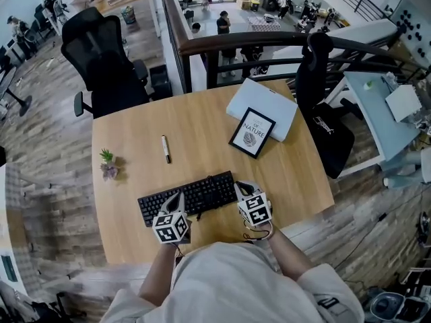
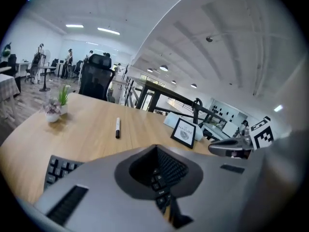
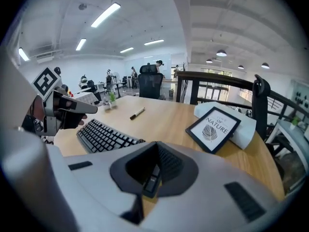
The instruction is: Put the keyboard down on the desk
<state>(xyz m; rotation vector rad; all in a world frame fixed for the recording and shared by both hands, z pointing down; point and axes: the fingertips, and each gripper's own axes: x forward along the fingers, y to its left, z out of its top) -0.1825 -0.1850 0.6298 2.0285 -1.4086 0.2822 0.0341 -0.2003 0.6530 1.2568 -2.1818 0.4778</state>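
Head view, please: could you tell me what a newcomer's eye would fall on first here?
The black keyboard lies at the near edge of the wooden desk, with the left gripper and right gripper at its ends. Farther right, a framed Nature print rests on a white case; a marker and small plant sit left.

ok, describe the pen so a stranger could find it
On the desk, look beyond the keyboard, between the plant and the framed print. The pen lies there alone: the only thin white stick, dark at one end.
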